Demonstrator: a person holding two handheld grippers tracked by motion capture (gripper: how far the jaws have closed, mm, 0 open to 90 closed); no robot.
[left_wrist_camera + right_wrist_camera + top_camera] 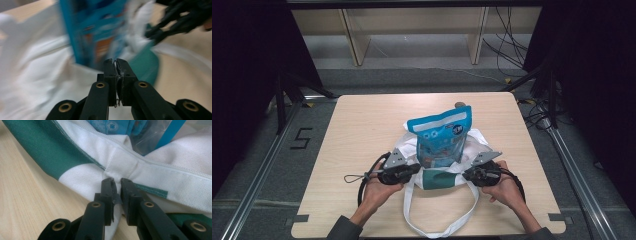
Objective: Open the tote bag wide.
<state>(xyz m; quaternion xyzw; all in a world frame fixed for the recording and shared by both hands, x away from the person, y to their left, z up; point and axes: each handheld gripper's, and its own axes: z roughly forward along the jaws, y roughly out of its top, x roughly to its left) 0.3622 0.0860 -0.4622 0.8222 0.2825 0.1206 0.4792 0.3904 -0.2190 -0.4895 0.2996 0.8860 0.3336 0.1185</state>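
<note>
Bag: a white cloth tote bag [472, 142] with a green band lay in the middle of the wooden table [362, 130], near the person's edge.
Bag mouth: it was open toward the person, and its rim was lifted at both sides.
Content: a blue snack pouch [442, 137] stood upright inside the bag, and its upper half rose above the cloth.
Pouch top: it had a white strip across it; the small print was too small to read.
Handles: the long white straps [439, 227] lay in a loop on the table toward the person.
Left gripper [412, 170]: it was at the left side of the bag mouth; its jaws were closed together, with only a few threads between the pads. Whether cloth was pinched, I cannot tell, because this view was blurred.
Right gripper [468, 174]: it was at the right side of the mouth; its jaws were narrow and pinched the white rim of the bag where the strap is sewn on.
</note>
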